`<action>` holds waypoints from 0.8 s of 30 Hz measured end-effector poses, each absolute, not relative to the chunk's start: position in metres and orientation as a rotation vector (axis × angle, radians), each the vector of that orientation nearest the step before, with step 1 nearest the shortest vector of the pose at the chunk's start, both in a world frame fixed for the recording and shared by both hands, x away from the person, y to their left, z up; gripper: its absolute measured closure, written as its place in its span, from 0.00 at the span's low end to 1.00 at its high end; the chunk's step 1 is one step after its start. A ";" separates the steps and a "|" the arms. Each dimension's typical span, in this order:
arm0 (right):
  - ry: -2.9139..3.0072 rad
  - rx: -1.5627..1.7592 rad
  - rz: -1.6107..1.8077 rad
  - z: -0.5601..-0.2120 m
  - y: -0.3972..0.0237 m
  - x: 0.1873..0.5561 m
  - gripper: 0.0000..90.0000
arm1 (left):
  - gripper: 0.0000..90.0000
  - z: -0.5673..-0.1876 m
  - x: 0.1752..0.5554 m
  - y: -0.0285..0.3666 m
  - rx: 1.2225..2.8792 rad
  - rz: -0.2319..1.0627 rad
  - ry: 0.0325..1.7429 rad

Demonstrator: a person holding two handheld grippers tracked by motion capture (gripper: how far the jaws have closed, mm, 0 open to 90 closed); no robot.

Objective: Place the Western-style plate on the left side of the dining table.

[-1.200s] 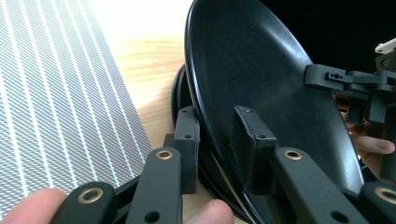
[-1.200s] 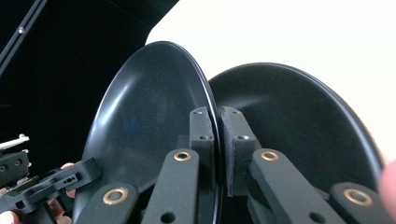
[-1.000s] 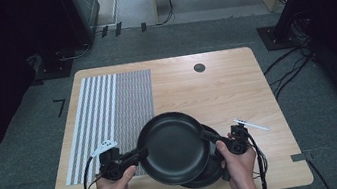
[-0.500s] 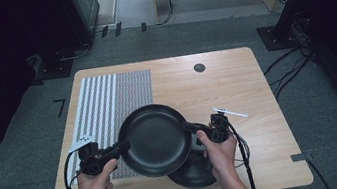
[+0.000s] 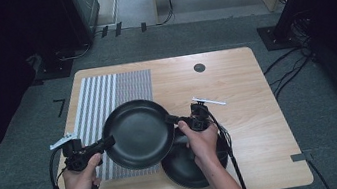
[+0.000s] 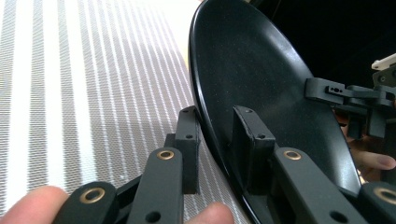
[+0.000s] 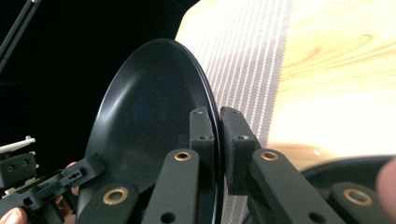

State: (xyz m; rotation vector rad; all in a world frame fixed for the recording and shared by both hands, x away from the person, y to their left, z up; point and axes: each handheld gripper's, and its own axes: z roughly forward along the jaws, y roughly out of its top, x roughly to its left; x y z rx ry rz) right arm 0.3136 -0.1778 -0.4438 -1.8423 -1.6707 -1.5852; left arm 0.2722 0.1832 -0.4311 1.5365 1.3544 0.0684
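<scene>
No writing reads anywhere. Left gripper (image 5: pixel 106 142) and right gripper (image 5: pixel 172 120) each pinch the black plate's (image 5: pixel 138 133) rim — 2nd plate (image 5: pixel 188 170) beneath, striped mat (image 5: pixel 101 97) behind.

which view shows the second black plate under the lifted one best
The high view: the lower round black plate lies on the wooden table, partly hidden by the lifted black plate and a hand. The right gripper view catches just its rim.
</scene>
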 end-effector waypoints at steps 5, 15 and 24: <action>-1.696 -1.827 -1.571 -0.443 -0.162 0.328 0.94 | 0.82 -0.431 0.278 0.195 1.515 0.080 1.377; -1.713 -1.809 -1.539 -0.447 -0.136 0.355 0.94 | 0.82 -0.438 0.293 0.218 1.480 0.098 1.425; -1.752 -1.798 -1.505 -0.455 -0.118 0.381 0.94 | 0.82 -0.447 0.309 0.230 1.473 0.101 1.466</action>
